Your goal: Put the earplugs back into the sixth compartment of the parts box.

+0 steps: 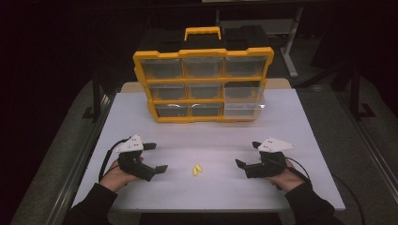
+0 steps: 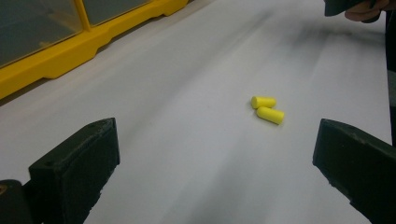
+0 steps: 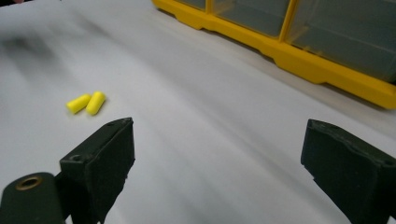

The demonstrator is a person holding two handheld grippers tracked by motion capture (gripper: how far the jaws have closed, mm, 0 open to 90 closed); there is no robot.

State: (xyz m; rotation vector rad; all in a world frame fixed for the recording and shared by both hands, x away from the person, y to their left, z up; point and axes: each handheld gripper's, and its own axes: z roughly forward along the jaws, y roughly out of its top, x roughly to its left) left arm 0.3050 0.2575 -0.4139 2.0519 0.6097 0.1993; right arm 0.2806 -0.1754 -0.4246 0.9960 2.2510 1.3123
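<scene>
Earplugs (image 1: 197, 169) lie side by side, touching, on table (image 1: 281, 122) between both grippers.
Left gripper (image 1: 155, 157) and right gripper (image 1: 248, 154) rest with jaws apart, empty; organizer (image 1: 202, 101) stands behind.

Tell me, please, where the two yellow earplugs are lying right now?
In the high view the yellow earplugs lie side by side on the white table, between the left hand-held gripper and the right hand-held gripper.
</scene>
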